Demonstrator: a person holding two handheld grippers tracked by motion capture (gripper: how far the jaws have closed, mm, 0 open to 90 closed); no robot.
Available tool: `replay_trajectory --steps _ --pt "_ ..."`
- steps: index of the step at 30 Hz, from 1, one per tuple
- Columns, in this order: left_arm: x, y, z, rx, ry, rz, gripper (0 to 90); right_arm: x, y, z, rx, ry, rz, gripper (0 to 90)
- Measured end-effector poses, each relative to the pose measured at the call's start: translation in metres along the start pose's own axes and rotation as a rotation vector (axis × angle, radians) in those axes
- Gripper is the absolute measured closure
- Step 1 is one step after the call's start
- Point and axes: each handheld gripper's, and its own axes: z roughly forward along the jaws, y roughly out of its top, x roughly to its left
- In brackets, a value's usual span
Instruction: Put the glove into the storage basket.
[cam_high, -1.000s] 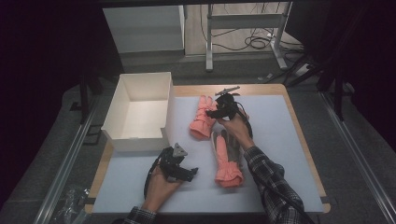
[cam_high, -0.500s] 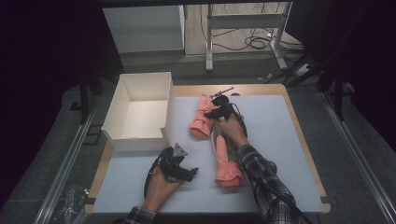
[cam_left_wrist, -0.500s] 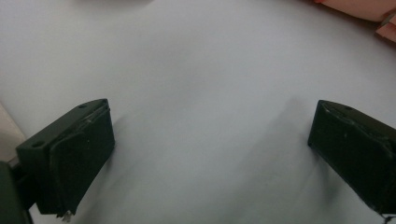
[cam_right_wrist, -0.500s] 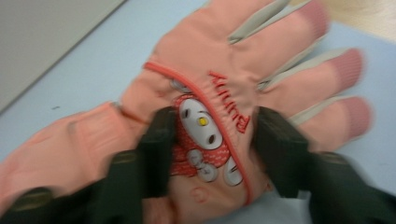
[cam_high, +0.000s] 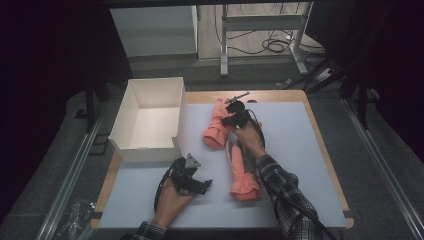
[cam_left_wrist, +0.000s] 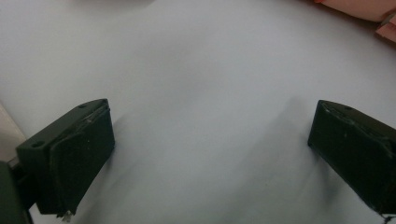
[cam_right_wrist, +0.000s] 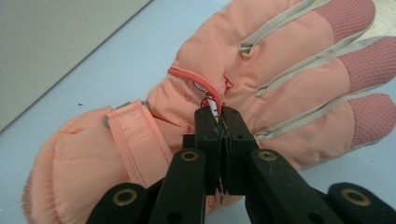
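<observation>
— The setting?
— A white mat (cam_high: 300, 145) on a wooden table (cam_high: 320, 145), dark room, white box (cam_high: 150, 120) at left.
— The tongs?
— The right gripper (cam_right_wrist: 219, 112) has just closed, clamped on a glove (cam_right_wrist: 261, 84) at its zipper; the left gripper (cam_left_wrist: 210, 154) rests apart, jaws wide, on the bare mat.

White open box (cam_high: 148, 122) at left edge of the white mat (cam_high: 300, 150), touching it. Mat lies on a wooden table (cam_high: 320, 145). Second pink glove (cam_high: 244, 172) lies near the mat's front. Cables (cam_high: 272, 45) on floor beyond the table, beside metal legs (cam_high: 223, 45).
</observation>
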Motion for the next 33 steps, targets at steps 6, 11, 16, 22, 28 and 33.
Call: replay_trajectory --steps 6,11,16,22,28,33 --pt "0.000 0.000 0.000 0.000 0.000 0.002 0.4 0.002 0.000 -0.008 -0.018 0.021 -0.001 86.6" --pt "0.000 0.000 0.000 0.002 0.001 0.003 0.4 0.003 0.003 -0.019 -0.043 0.044 -0.004 86.6" --pt "0.000 0.000 0.000 0.000 0.000 0.000 0.4 0.007 0.007 -0.031 -0.060 0.070 -0.017 86.5" --pt "0.000 0.000 0.000 0.003 0.001 0.002 0.4 0.013 0.012 -0.045 -0.059 0.126 -0.052 86.4" --pt "0.000 0.000 0.000 0.002 0.001 0.001 0.4 0.022 0.014 -0.059 -0.049 0.167 -0.092 86.4" --pt "0.000 0.000 0.000 0.002 0.001 0.002 0.4 0.026 0.012 -0.073 -0.048 0.214 -0.103 86.1"
